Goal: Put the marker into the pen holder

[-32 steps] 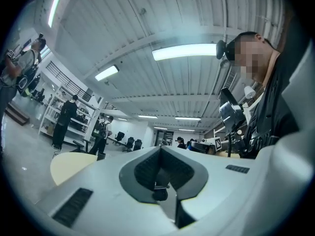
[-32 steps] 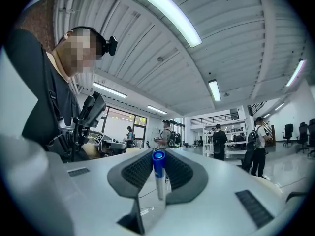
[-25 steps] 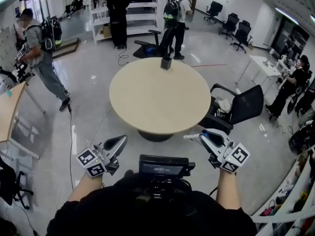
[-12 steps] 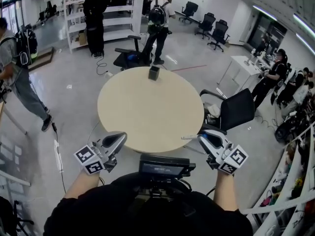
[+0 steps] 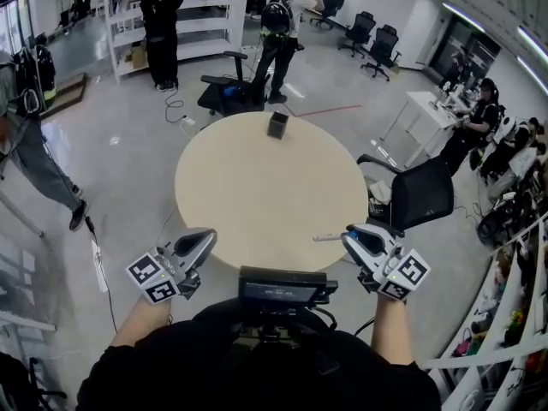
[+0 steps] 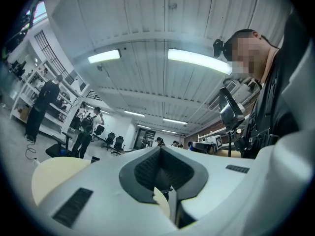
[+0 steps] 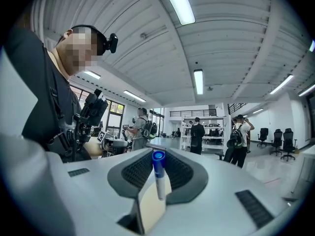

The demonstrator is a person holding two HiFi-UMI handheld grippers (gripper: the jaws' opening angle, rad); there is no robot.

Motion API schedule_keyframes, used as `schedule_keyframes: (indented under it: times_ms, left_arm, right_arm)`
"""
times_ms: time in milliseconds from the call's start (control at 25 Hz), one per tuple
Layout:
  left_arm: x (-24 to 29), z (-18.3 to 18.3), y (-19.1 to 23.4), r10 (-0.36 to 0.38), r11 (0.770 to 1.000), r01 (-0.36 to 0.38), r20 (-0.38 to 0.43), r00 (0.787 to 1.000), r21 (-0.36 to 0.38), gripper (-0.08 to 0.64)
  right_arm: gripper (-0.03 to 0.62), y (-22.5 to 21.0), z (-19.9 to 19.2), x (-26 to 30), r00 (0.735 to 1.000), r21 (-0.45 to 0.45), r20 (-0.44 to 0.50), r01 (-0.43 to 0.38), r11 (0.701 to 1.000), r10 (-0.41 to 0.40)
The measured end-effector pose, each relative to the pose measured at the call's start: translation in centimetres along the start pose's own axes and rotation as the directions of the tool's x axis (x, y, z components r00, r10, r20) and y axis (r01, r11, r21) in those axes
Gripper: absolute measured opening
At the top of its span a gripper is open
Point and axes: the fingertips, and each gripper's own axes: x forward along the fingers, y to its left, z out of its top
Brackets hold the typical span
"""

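Gripping white marker (image 5: pixel 327 237) with blue end: right gripper (image 5: pixel 353 236), jaws clamped on barrel, marker jutting left over near edge of round beige table (image 5: pixel 257 197). Left gripper (image 5: pixel 204 240) jaws pressed together, nothing between. Dark pen holder (image 5: pixel 277 124) upright near far rim, well apart from marker.

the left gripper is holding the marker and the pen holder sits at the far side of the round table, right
Wrong gripper: the right gripper view shows the marker clamped in the right gripper; the left gripper is shut and empty. The pen holder does sit at the far side of the round table.
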Motion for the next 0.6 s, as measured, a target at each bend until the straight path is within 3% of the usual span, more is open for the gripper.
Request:
schedule_keyframes:
  times_ms: [240, 440, 600]
  left_arm:
    - [2.2, -0.8, 2.7, 0.054, 0.999, -0.054, -0.015, 0.998, 0.001, -0.003]
    - [7.5, -1.3, 4.5, 0.112, 0.993, -0.111, -0.021, 0.993, 0.048, -0.003]
    - [12.2, -1.9, 5.2, 0.188, 0.982, -0.188, -0.001, 0.982, 0.032, -0.003]
  right_arm:
    - [0.08, -4.3, -1.5, 1.8, 0.999, 0.022, 0.008, -0.045, 0.999, 0.045]
    - [0.08, -11.6, -3.1, 2.4, 0.994, 0.03, 0.036, -0.108, 0.994, 0.107]
    - [0.08, -18.0, -3.5, 3.3, 0.98, 0.036, 0.05, -0.194, 0.98, 0.193]
